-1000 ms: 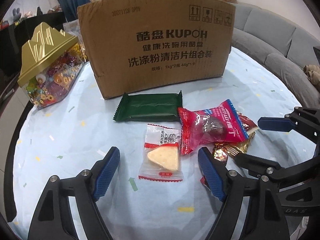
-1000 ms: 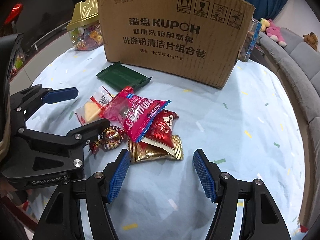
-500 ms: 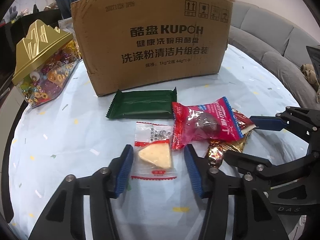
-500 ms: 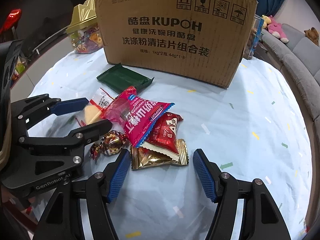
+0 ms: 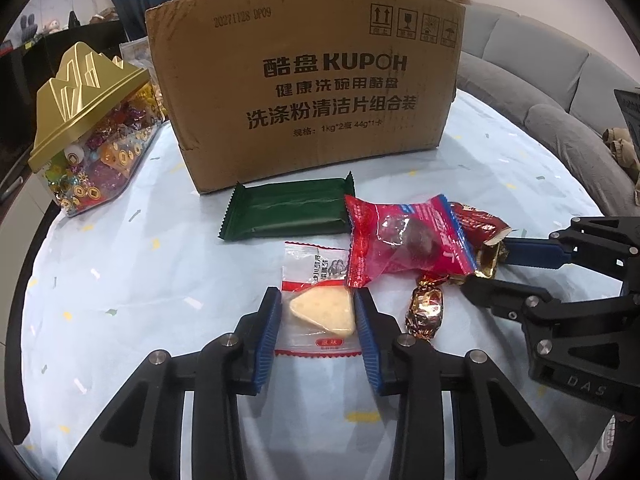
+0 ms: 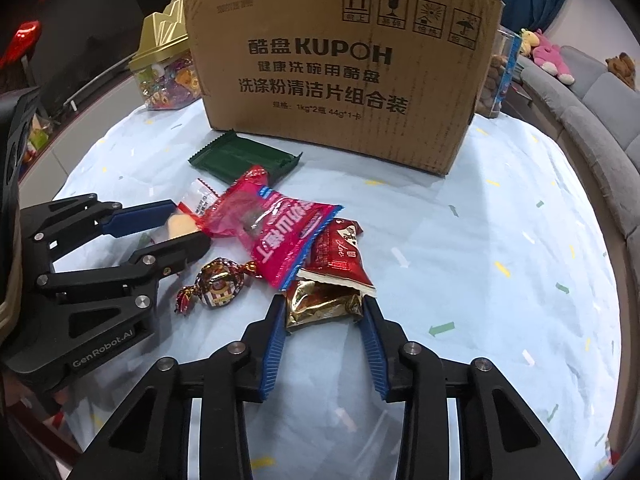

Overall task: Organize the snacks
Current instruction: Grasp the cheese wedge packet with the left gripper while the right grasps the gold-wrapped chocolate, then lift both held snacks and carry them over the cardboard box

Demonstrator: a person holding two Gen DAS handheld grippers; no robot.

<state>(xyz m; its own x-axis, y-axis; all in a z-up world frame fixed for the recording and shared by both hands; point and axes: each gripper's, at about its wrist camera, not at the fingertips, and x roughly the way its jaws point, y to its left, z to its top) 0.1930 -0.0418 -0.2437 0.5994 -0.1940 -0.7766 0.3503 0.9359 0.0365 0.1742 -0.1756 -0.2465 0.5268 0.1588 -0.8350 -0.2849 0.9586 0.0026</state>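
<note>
Several snacks lie on the pale blue tablecloth (image 5: 120, 280) in front of a cardboard box (image 5: 320, 80). My left gripper (image 5: 318, 308) is closing on a clear packet with a pale yellow wedge (image 5: 320, 314), and both blue pads touch its sides. My right gripper (image 6: 324, 312) is closing on a gold foil packet (image 6: 320, 306), with its pads against the packet's two ends. A dark red packet (image 6: 340, 256) and a pink-red packet (image 6: 276, 232) overlap the gold one. A green packet (image 5: 284, 212) lies by the box. A twist-wrapped candy (image 6: 218, 282) sits between the grippers.
A clear container with a gold mountain-shaped lid (image 5: 88, 128), full of wrapped sweets, stands at the left of the box. A grey sofa (image 5: 560, 120) curves past the table's right edge. Another clear jar (image 6: 498, 76) stands behind the box's right corner.
Both grippers have narrowed, the left around the wedge packet and the right around the gold packet. Neither hand has shifted and the snacks lie where they were.
</note>
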